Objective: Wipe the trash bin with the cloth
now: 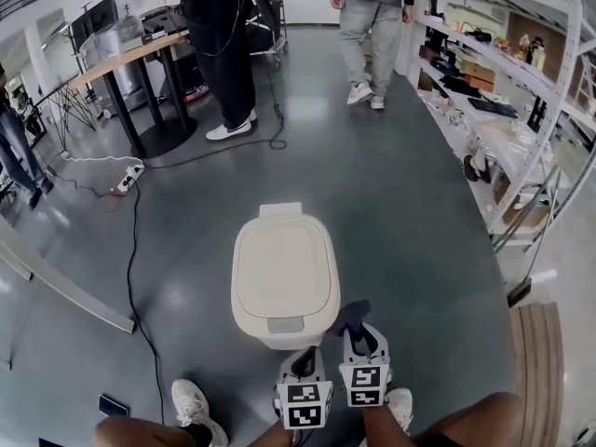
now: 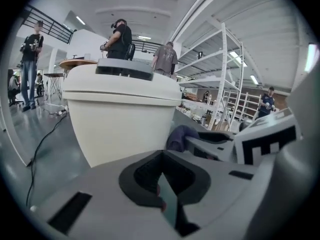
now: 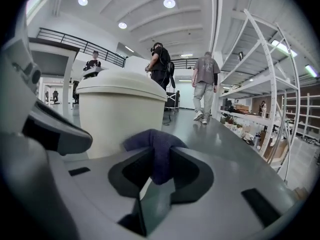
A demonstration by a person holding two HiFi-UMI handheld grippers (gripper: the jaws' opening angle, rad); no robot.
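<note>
A cream trash bin stands with its lid closed on the grey floor at the centre of the head view. Both hand-held grippers are poised just beside its near edge at the bottom of the frame. The right gripper is clamped on a bunched dark-blue cloth, which pokes up above the jaws near the bin's lower right corner but does not appear to touch it. The left gripper has its jaws pressed together on nothing. The wipe looks not yet begun. The likely trouble is the grip: only a narrow fold of cloth sits in the pinch, so dragging it over the lid could tug it free or put hard jaw tips on the plastic. With nothing bracing the bin, a firm sideways stroke may also shove it across the smooth floor.
</note>
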